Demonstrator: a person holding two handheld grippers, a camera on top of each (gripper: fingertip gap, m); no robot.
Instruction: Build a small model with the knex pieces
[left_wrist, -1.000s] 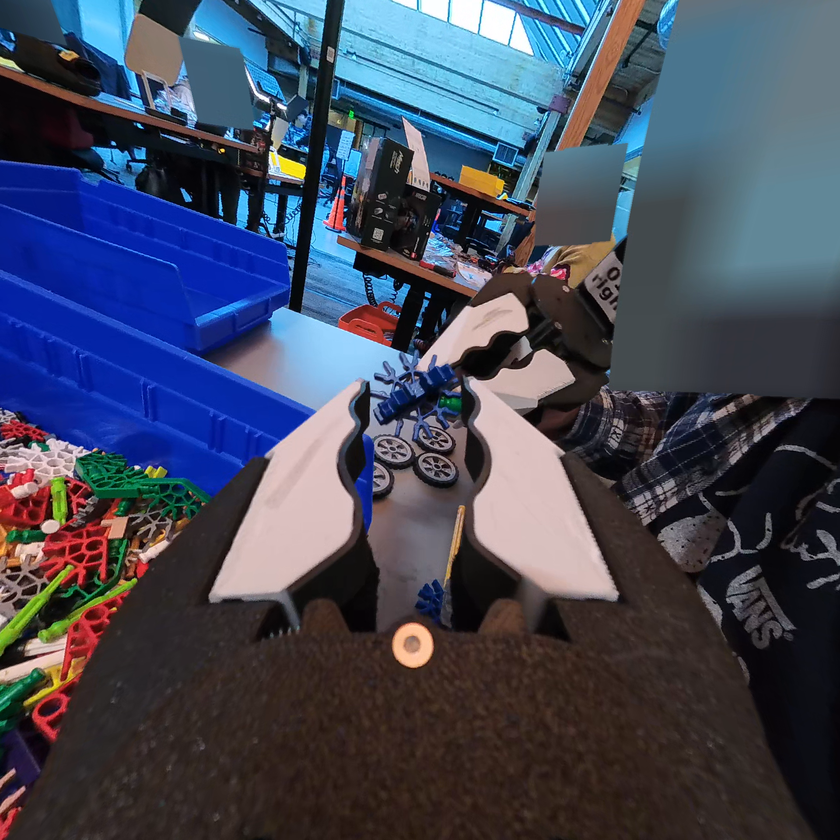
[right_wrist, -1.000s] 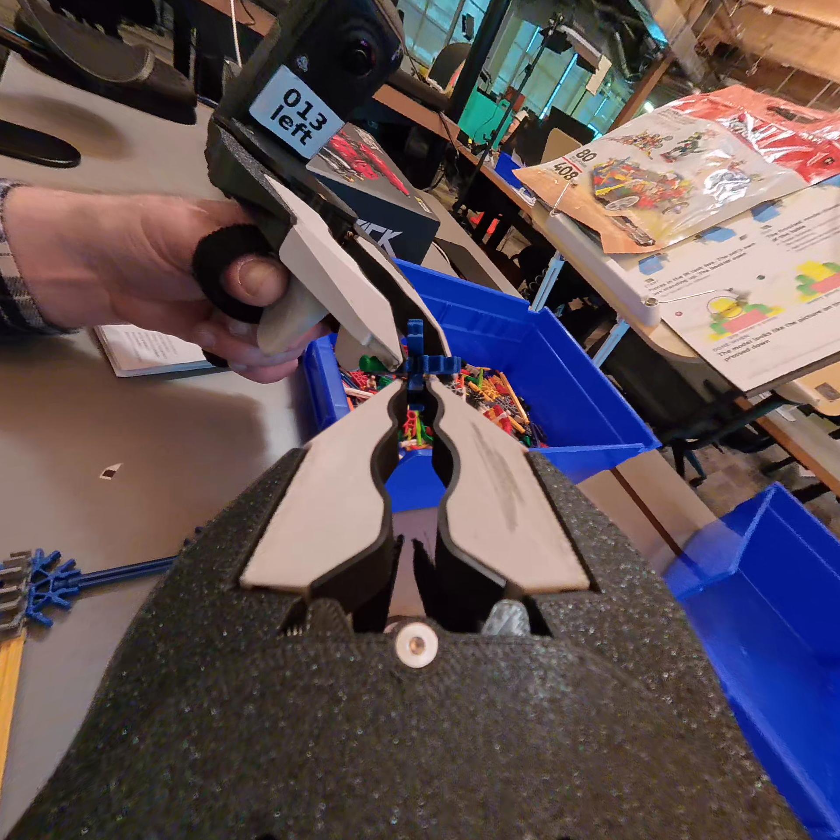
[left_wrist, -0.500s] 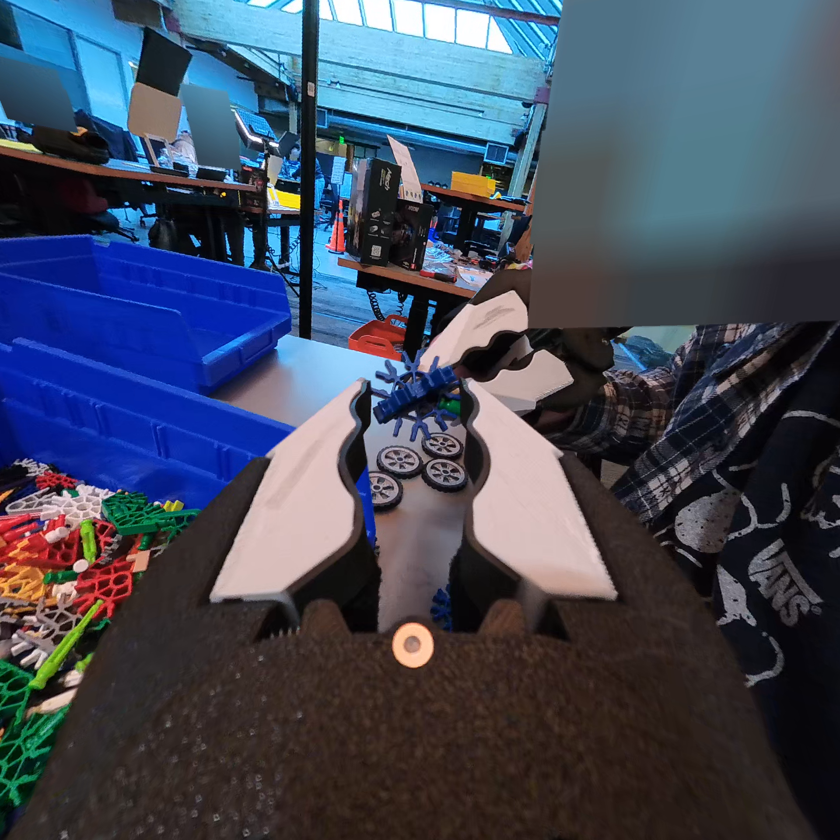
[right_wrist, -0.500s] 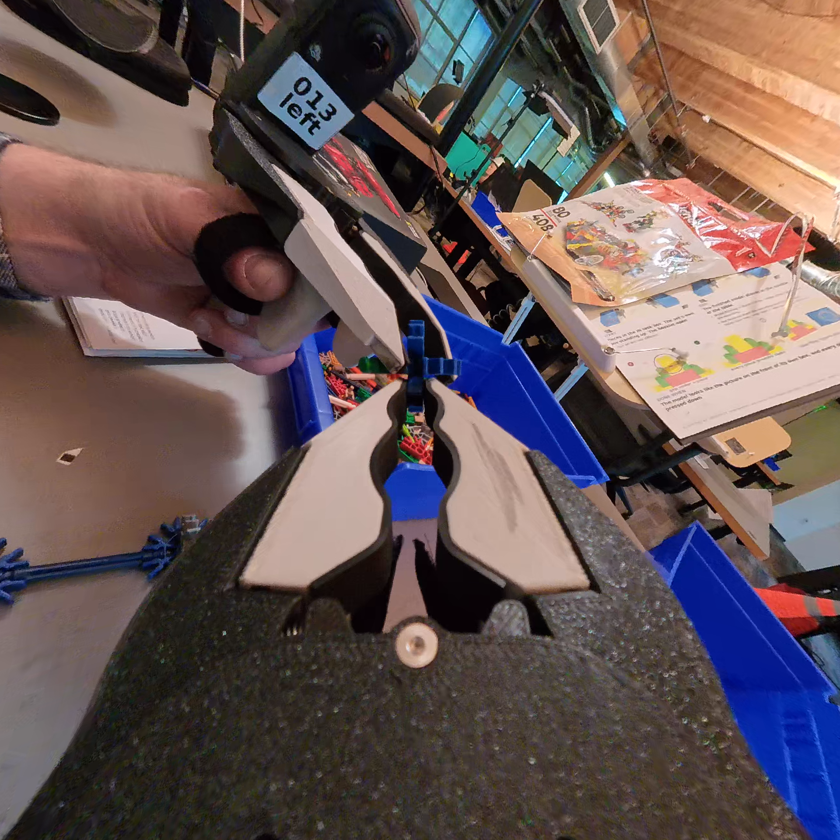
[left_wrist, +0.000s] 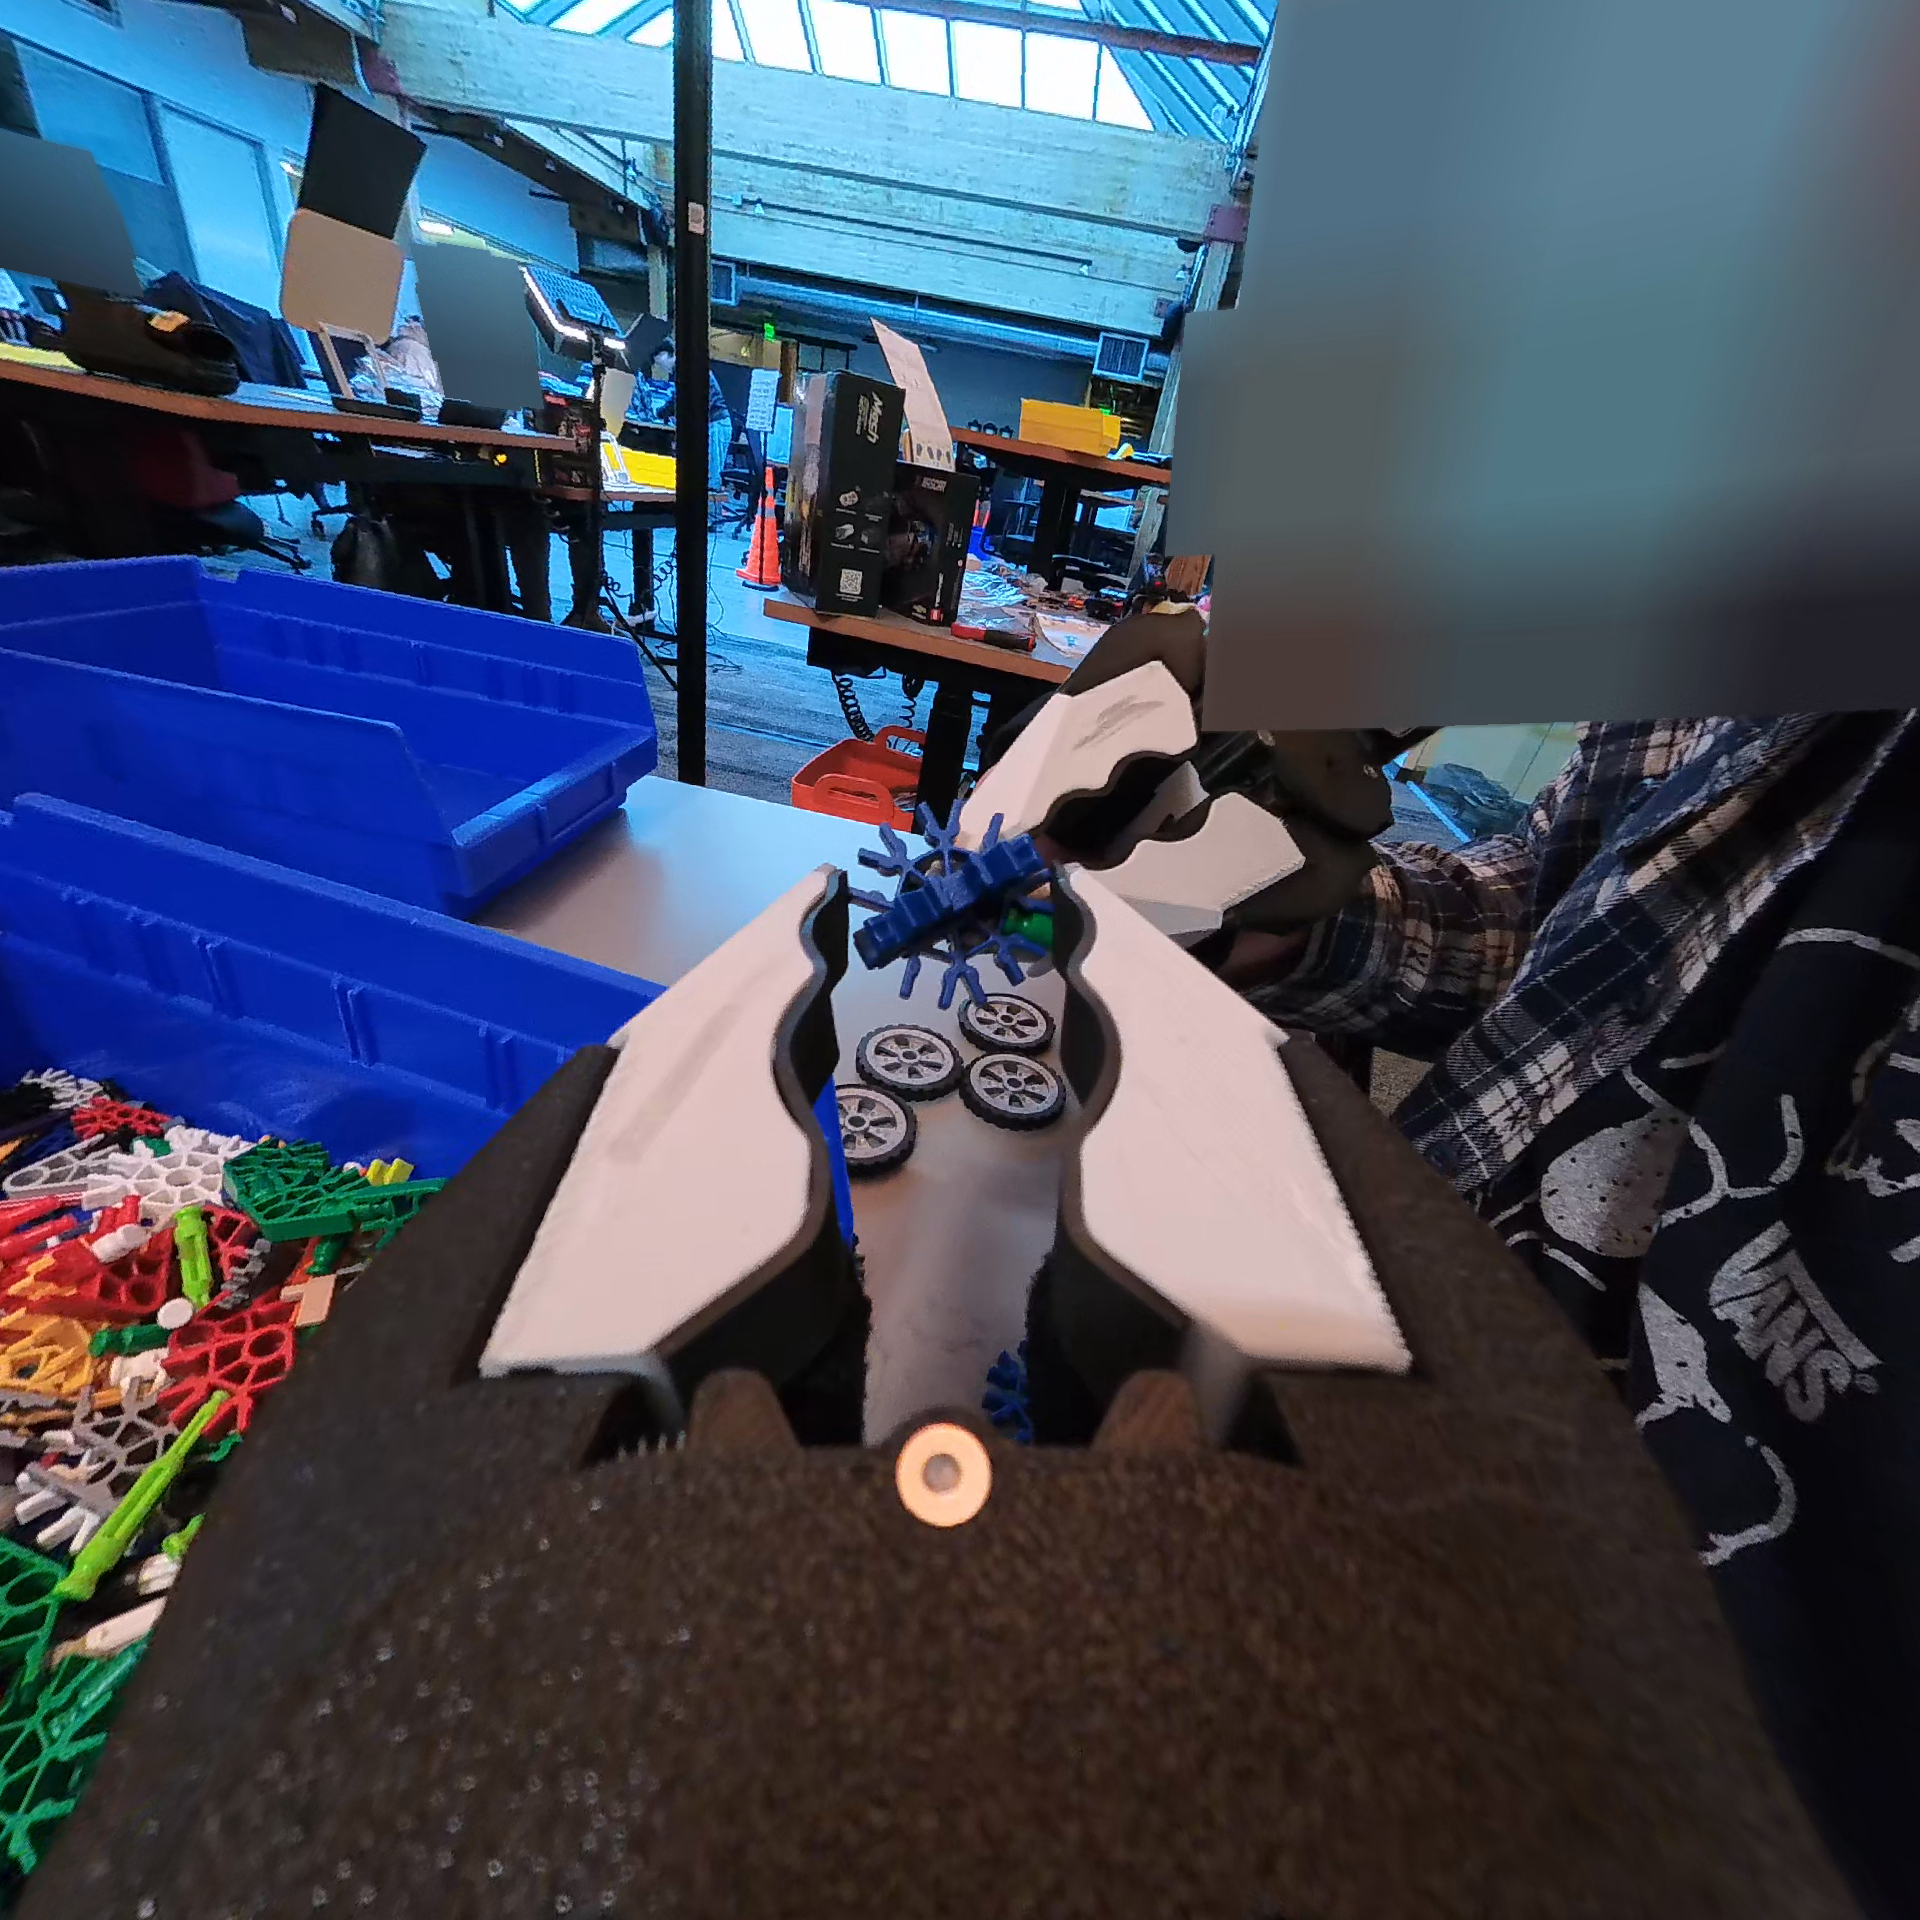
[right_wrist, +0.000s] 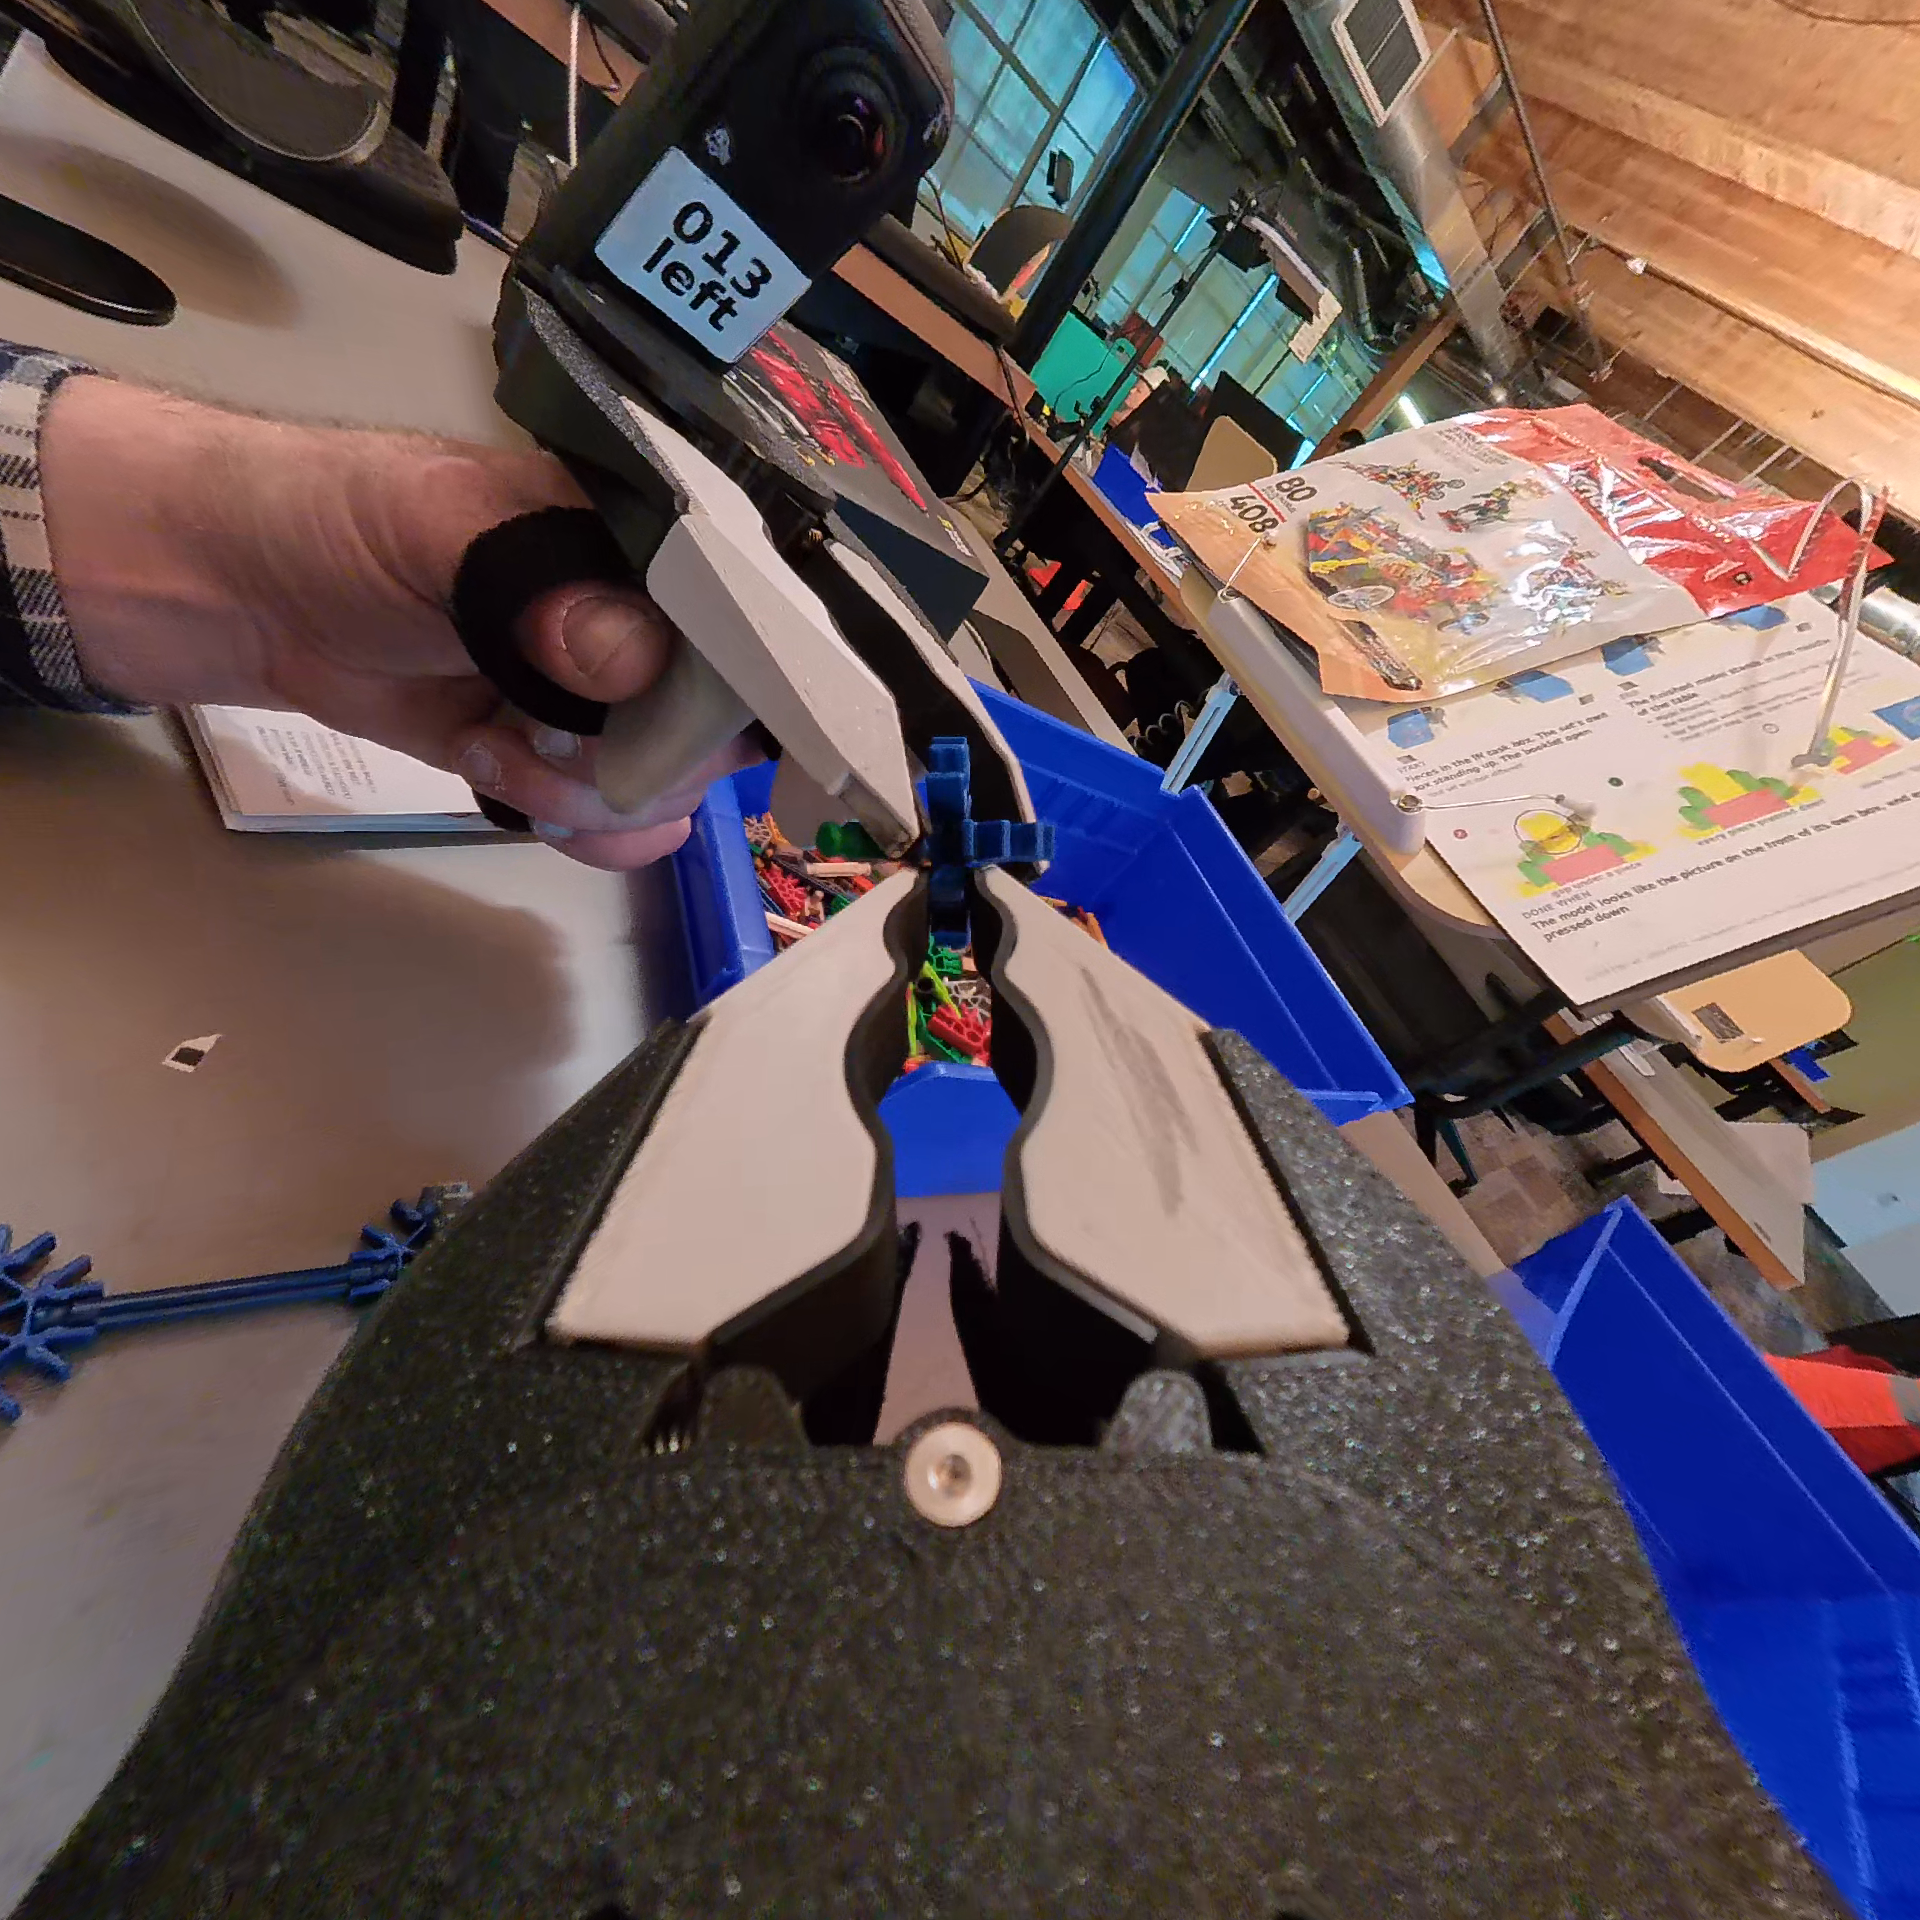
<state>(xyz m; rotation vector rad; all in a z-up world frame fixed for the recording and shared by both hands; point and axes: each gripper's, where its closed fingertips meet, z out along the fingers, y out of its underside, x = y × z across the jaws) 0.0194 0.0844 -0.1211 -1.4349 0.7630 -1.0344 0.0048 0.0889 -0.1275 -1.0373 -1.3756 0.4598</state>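
Gripping one blue snowflake connector (right_wrist: 961, 842) with narrow jaws, right gripper (right_wrist: 951, 883) and left gripper (left_wrist: 945, 914) risk popping it toward wheels (left_wrist: 951, 1070) at six o'clock.

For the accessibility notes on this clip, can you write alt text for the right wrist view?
The right gripper is shut on a blue snowflake connector, meeting the tips of the left gripper, held by a hand. Behind them a blue bin holds mixed coloured construction pieces; a blue rod assembly lies on the grey table.
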